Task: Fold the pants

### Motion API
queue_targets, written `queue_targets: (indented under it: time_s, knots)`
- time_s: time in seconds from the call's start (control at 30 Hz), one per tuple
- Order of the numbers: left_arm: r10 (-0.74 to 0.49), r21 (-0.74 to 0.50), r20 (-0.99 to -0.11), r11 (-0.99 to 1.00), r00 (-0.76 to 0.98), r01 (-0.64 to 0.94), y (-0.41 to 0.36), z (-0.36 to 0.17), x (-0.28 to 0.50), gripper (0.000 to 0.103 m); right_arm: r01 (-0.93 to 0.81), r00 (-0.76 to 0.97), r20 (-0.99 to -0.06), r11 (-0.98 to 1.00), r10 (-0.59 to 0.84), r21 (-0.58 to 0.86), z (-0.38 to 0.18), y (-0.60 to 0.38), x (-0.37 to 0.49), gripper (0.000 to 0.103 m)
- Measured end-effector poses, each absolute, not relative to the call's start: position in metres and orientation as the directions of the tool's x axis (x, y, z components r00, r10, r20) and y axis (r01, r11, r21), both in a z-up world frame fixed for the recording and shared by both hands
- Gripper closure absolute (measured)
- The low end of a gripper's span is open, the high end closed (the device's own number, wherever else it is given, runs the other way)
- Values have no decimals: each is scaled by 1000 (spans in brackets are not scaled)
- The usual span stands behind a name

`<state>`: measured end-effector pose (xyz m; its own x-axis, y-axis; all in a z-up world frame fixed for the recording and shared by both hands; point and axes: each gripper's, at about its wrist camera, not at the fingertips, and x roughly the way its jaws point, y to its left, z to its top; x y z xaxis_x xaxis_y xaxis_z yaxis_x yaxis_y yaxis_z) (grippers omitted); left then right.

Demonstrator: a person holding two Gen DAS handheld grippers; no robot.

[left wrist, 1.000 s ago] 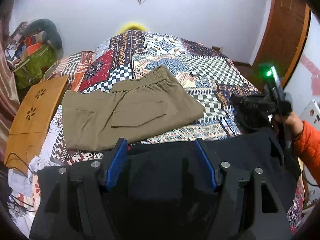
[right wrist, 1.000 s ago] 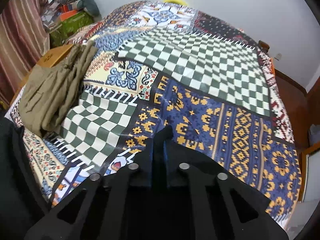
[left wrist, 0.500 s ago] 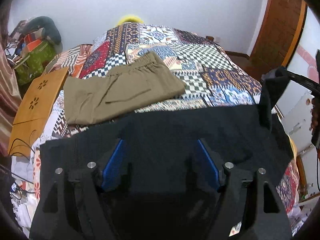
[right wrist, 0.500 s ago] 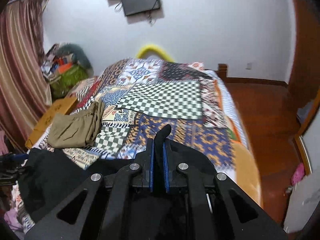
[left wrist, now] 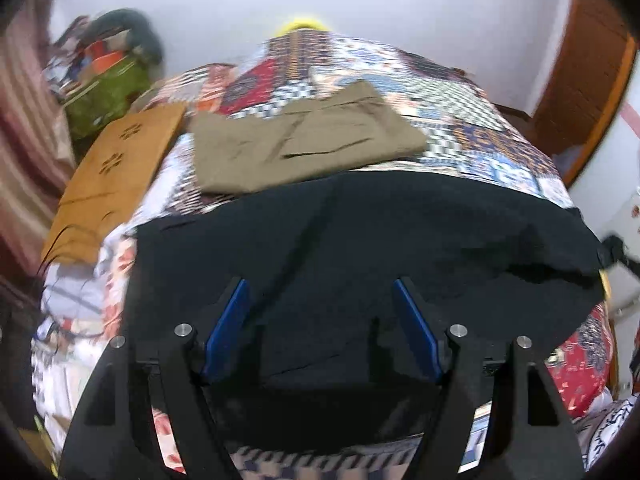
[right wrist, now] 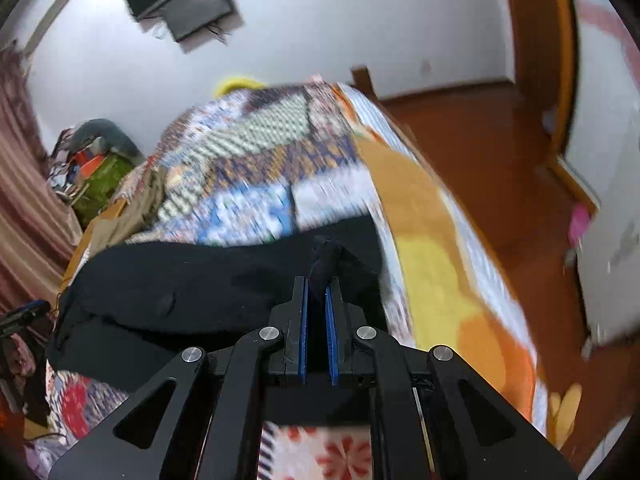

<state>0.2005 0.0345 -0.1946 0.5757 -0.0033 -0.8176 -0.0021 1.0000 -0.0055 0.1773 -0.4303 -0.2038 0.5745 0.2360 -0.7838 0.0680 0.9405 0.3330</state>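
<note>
Soft, limp black pants (left wrist: pixel 360 240) on bed (left wrist: pixel 500 148); right hand-held gripper (right wrist: pixel 316 280) clenched on edge, left hand-held gripper (left wrist: pixel 320 292) released; best gripped at corners

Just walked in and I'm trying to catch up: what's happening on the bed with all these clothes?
A person with a handheld gripper in each hand is folding pants on the patchwork bedspread. The right gripper is shut on a pinch of the black pants, which are stretched wide across the near end of the bed. The left gripper is open above the same cloth. A pair of khaki pants already lies folded farther up the bed.
</note>
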Motion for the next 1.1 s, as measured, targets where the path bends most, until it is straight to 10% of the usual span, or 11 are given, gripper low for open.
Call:
queue_targets:
  time_s: [0.33,0.47,1.1]
  knots:
    - [117,2,-805,981,582,-195,113,-194,170,30,92,472,-871,975,135,201,-219,-415,172,95]
    - [147,-9,-804,966,577,-259,144,-196,160,30,32,517,-852,993,79,111,-191,-396,172,78]
    - [37,-165,-854,927,518,-338,168,-258,152,33,-467,423,-777,847,465,253,-165,-217,205,53]
